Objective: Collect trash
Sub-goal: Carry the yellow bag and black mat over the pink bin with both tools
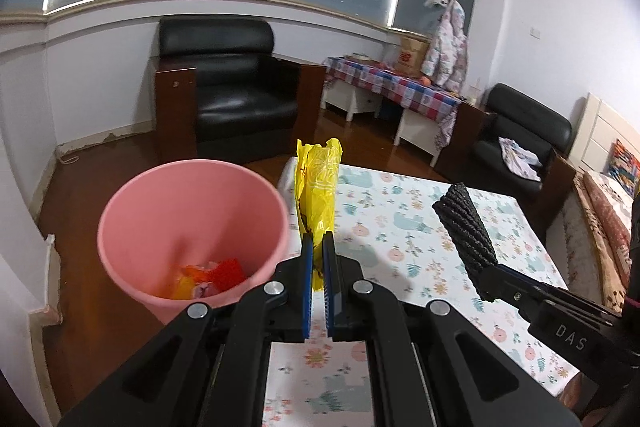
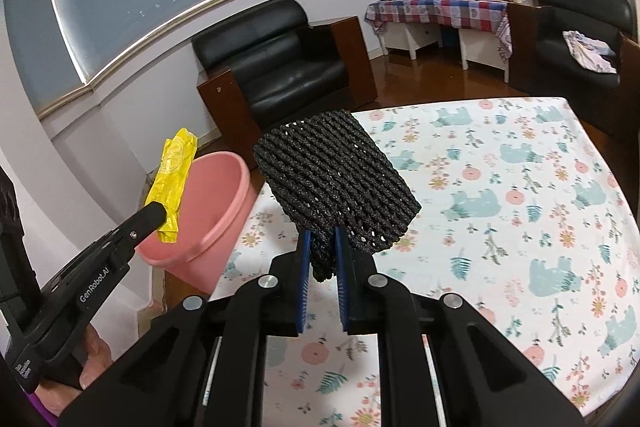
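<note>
Right now you are pinching a crumpled yellow wrapper in your left claw, its blue pads pressed against the plastic so it is standing upright just above the desk's left edge. Just beside that edge, the pink bin is sitting on the wooden floor, mouth open, with orange and red scraps lying at its bottom. Your right claw is gripping a black foam net sleeve by its lower end, holding it over the desk's near-left part. The flowered cloth is lying bare toward the far and right edges. Beyond the far edge, a black armchair is standing well apart.
</note>
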A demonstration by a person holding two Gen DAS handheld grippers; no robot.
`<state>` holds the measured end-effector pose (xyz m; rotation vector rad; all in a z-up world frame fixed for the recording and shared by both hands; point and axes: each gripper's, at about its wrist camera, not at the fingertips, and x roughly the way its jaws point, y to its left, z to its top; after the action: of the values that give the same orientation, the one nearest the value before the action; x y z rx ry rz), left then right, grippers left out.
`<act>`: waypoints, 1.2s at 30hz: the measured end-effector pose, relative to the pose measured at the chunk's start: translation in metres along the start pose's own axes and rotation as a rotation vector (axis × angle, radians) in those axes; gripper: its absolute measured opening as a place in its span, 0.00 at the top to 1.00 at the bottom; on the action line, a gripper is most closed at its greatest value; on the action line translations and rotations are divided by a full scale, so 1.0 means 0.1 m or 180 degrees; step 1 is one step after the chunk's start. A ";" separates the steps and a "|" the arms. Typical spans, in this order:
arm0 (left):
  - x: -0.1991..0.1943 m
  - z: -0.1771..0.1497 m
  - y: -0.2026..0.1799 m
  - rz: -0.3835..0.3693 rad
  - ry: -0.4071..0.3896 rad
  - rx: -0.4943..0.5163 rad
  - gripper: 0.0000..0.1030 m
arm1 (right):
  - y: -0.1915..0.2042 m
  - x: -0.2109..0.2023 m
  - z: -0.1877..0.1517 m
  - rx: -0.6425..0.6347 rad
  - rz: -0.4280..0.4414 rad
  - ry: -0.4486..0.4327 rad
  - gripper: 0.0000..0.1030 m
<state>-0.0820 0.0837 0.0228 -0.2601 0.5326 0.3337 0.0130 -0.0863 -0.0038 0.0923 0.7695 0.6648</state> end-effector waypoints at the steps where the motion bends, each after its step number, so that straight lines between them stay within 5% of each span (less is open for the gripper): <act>1: -0.01 0.00 0.05 0.0031 -0.0007 -0.0027 0.96 | 0.03 0.03 0.01 -0.0020 0.0022 0.0009 0.88; 21: 0.16 0.00 0.84 0.0441 0.0064 -0.0358 0.96 | 0.96 0.59 0.23 -0.0580 0.0379 0.0183 0.88; 36: 0.50 -0.01 1.35 0.0643 0.0158 -0.0549 0.96 | 1.31 1.12 0.31 -0.0622 0.0538 0.0493 0.88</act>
<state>-0.0927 0.2185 -0.0250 -0.3833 0.5813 0.5721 0.0249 0.0882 -0.0095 -0.0741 0.8472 0.9125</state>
